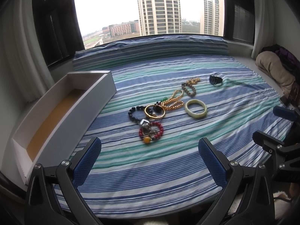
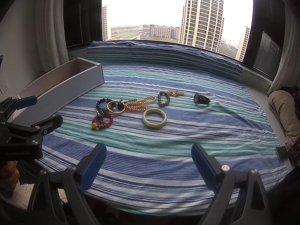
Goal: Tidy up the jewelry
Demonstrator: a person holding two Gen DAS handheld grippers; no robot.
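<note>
I had the striped cloth [image 1: 168, 165] spread across the whole ledge under the window, and the long open box [image 1: 61, 112] lay along its left edge, its length running away from me, with nothing visible inside. The jewelry sat in a loose cluster in the middle of the cloth, ahead of both tools and clear of the box. From the left gripper [image 1: 150, 161] the red bead bracelet [image 1: 151, 131] was the nearest piece, almost straight ahead between the jaws, which stood wide apart and held nothing. The right gripper [image 2: 149, 166] was likewise spread wide and empty; the pale green bangle [image 2: 154, 120] lay flat just ahead of it, slightly right of the tangle of gold beads [image 2: 138, 104]. The watch [image 2: 202, 99] sat farthest right and well apart from the rest, so I judged it the right side's piece. With the box on the left, I reckoned the left tool had the shorter carry.
</note>
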